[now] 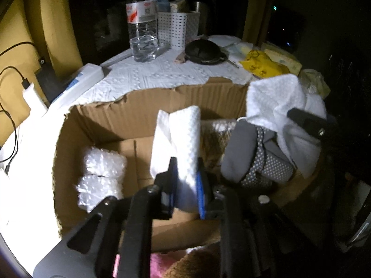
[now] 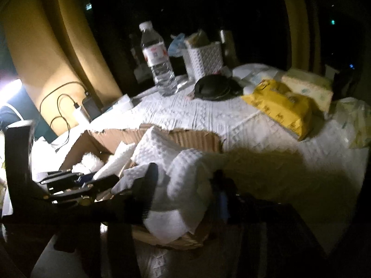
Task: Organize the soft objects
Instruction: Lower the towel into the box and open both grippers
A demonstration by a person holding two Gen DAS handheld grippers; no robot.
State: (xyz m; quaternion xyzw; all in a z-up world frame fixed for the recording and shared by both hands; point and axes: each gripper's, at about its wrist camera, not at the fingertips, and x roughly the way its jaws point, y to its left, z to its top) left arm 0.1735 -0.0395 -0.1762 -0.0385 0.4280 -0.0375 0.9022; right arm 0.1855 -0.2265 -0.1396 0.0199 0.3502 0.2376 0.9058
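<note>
Holding: your left gripper point(image 1: 186, 173) is clamped on a folded white paper towel point(image 1: 178, 139), which stands upright between the blue-padded fingers point(image 1: 201, 194) over the open cardboard box point(image 1: 139, 113).
Right gripper: your right gripper point(image 2: 185, 185) has its jaws closed against a crumpled white towel point(image 2: 185, 176); in the left wrist view that same towel point(image 1: 278, 106) hangs above the box's right end with one dark finger point(image 1: 308, 120) pressed on it.
Box contents, left: two wads of bubble wrap point(image 1: 99, 173) lie side by side on the box floor, near the left wall.
Box contents, right: a grey fabric piece point(image 1: 241, 148) leans beside a grey polka-dot cloth point(image 1: 269, 162), both under the crumpled towel.
Box edge: the far rim is torn and ragged.
Surface: the box sits on a white embossed table covering point(image 2: 197, 115).
Behind box: a clear water bottle point(image 1: 141, 18) stands upright, just beside a white perforated basket point(image 1: 177, 27).
Further right: a black round lidded pan point(image 1: 204, 52), then a yellow packet point(image 2: 283, 102), then a pale tissue pack point(image 2: 308, 88).
Far left: a white charger with a black cable point(image 1: 30, 92) near a white power strip point(image 1: 78, 81).
Lighting: dim, right wrist view blurred.
</note>
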